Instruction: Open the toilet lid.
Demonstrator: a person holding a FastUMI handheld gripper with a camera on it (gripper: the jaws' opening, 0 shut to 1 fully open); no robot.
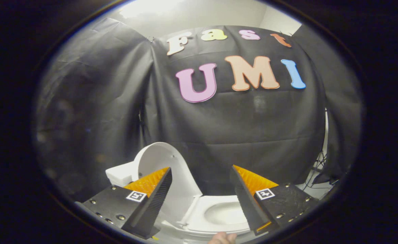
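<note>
Gripper [200,184] fingers wide apart, gripping nothing, toilet lid [159,159] raised upright just beyond them, open bowl [224,213] between

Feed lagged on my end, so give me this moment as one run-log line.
lid: raised, upright against tank | seat: down, bowl exposed | tool: open, holding nothing | hand: near bowl front

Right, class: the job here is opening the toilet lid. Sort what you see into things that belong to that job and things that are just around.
Belongs to the job:
- white plastic toilet lid, already raised upright
- white toilet seat and bowl, uncovered
- black-and-orange two-finger gripper, fingers open, holding nothing

Just around:
- black cloth booth wall
- white cistern behind the lid
- a hand below the fingers
</note>
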